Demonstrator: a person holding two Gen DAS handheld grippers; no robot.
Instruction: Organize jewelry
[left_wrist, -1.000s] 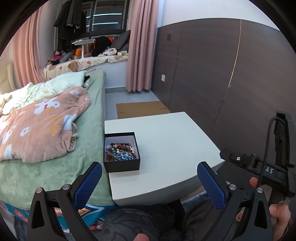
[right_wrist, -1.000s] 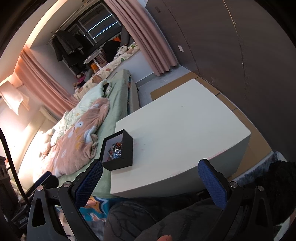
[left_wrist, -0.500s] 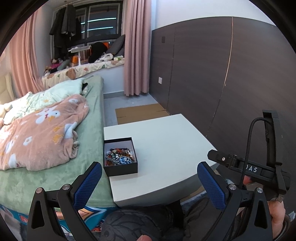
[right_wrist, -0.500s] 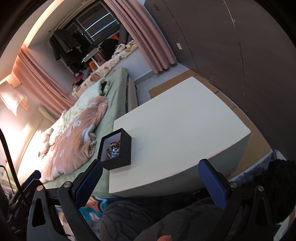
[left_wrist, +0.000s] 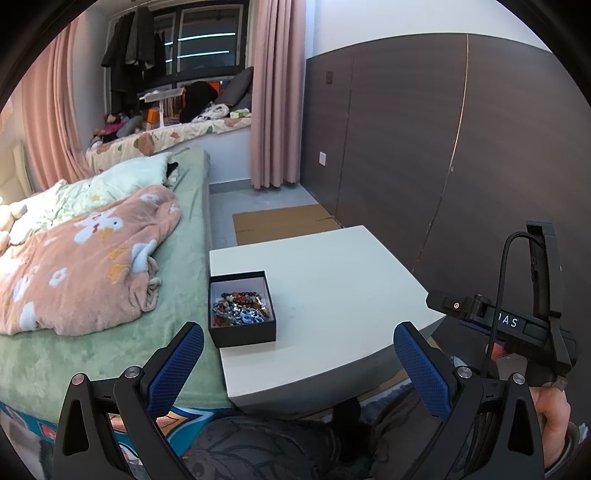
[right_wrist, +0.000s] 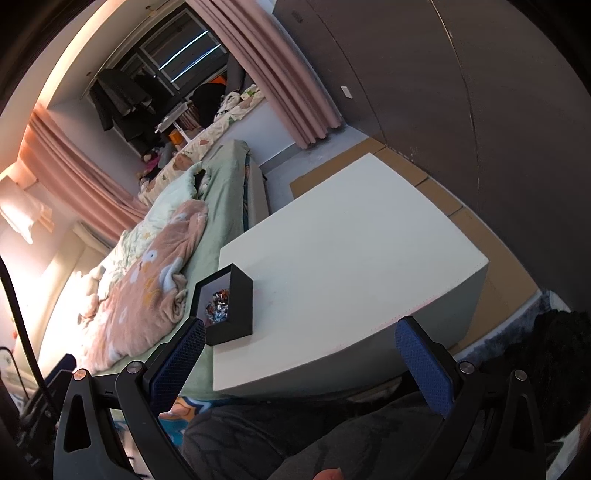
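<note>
Beside the bed (left_wrist: 110, 332) we see a white table (left_wrist: 332, 295) with a black box (left_wrist: 242, 334) at its near left corner, beads (left_wrist: 240, 308) heaped inside. Our left gripper (left_wrist: 299, 354) and right gripper (right_wrist: 299, 350) hover short of the table, both spread wide and holding nothing.

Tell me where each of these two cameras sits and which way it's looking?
Left wrist: rides the open left gripper, facing the white table, black jewelry box and bed; the hand holding the right gripper shows at right.
Right wrist: rides the open right gripper, tilted, facing the same table; a dark-clothed lap shows below.
Shared: table, box, bed, pink curtains.
</note>
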